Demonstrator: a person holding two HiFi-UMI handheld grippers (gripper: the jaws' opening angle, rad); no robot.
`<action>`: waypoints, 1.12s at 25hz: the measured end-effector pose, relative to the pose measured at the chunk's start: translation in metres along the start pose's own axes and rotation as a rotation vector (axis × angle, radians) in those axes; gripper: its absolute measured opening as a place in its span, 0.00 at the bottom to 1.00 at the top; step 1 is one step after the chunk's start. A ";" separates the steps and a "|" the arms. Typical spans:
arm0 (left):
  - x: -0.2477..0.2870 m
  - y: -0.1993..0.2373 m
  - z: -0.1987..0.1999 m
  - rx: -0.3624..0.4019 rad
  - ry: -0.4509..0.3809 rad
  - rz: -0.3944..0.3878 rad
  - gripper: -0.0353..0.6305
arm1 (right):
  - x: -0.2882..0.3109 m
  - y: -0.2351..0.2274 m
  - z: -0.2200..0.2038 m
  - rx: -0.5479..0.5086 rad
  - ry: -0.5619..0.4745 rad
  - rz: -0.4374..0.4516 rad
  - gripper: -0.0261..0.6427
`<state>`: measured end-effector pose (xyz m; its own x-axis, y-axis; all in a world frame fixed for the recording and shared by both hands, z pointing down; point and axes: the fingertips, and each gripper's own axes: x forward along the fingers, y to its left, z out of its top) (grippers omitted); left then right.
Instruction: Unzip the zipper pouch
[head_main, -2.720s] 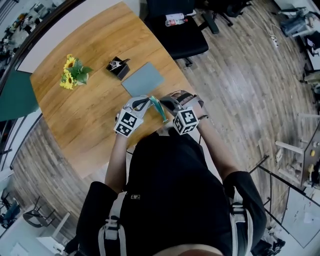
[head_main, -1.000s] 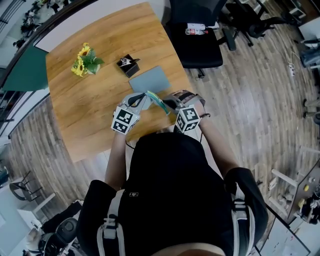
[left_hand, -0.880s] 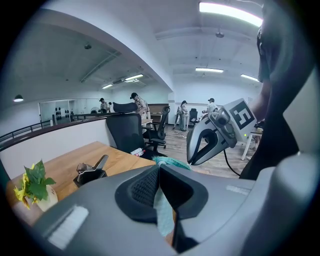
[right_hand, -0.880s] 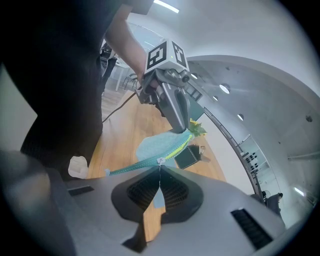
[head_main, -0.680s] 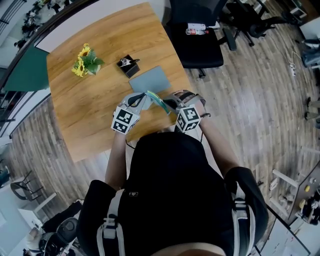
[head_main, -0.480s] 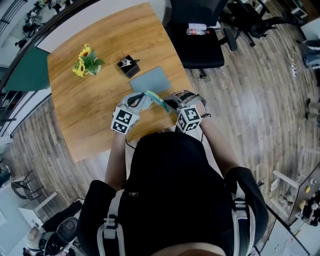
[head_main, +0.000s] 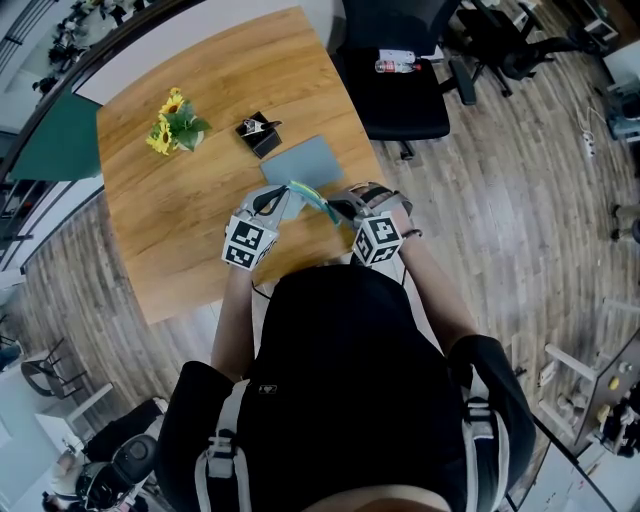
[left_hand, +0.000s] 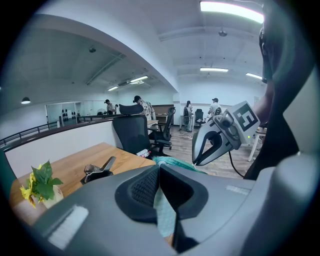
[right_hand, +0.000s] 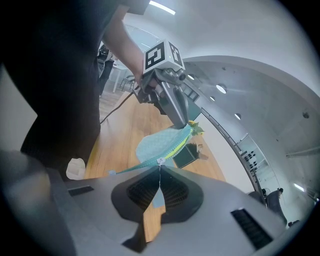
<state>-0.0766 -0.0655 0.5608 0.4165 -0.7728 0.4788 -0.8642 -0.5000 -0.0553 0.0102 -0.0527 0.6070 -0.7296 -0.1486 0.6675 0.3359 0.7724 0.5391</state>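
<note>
Above the wooden table (head_main: 180, 230), my left claw (left_hand: 159, 169) pinches the teal fabric zipper pouch (right_hand: 157, 142). My right claw (right_hand: 160, 172) clamps its zipper edge (right_hand: 177, 145).

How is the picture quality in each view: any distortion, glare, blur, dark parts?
Head view: strong fisheye, the floor planks bend; even light, no hard shadows. Left gripper view: black round border, ceiling light glares, near jaws soft. Right gripper view: same dark border, pouch sharp, person's black clothing shows no detail.
</note>
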 end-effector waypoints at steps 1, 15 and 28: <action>0.000 0.000 0.000 0.000 0.000 0.000 0.07 | 0.000 0.000 0.000 0.000 0.000 -0.001 0.05; 0.001 0.009 0.003 -0.014 -0.005 0.052 0.07 | -0.001 -0.006 -0.006 0.001 0.004 -0.011 0.05; -0.004 0.014 0.004 -0.017 -0.012 0.089 0.07 | -0.007 -0.005 -0.009 0.008 0.012 -0.025 0.05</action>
<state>-0.0895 -0.0708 0.5541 0.3413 -0.8187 0.4618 -0.9027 -0.4225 -0.0817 0.0186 -0.0607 0.6047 -0.7305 -0.1752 0.6601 0.3127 0.7735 0.5513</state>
